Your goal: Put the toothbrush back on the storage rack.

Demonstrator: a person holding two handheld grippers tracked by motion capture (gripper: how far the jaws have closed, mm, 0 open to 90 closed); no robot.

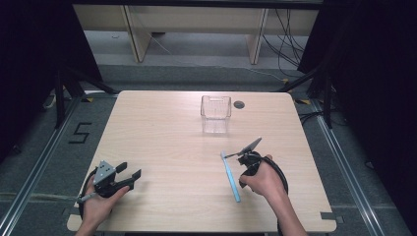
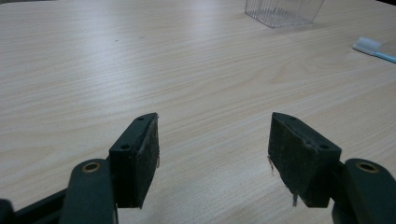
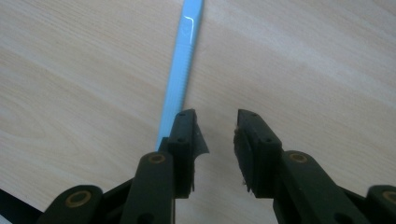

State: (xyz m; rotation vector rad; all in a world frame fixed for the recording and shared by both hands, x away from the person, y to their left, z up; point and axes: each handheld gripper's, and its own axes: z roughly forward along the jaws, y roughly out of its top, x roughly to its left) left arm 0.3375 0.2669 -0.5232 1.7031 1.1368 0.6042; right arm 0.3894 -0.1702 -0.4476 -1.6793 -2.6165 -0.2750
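Dark room, black curtains either side, grey floor with a taped "5" (image 1: 79,132) left of the table and metal rails along both edges – pale wooden furniture legs and loose cables at the back. Light wood-grain table (image 1: 162,132), rounded corners, a small dark grommet hole (image 1: 239,104) near the far edge. Clear plastic container (image 1: 216,115) stands upright at the far middle, well apart from both hands; nothing lies between it and the grippers.

Blue toothbrush (image 1: 230,176) lies flat on the right half of the table, white head toward the container, handle toward the person. Right gripper (image 1: 243,167) sits just beside it on its right, hand wrapped around the body, grey plate tilted up. In the right gripper view the jaws stand partly apart with bare table between the pads – the toothbrush handle (image 3: 180,74) runs along the outside of one jaw, not gripped.

Left gripper (image 1: 129,172) rests near the front left corner, jaws wide apart, nothing between them
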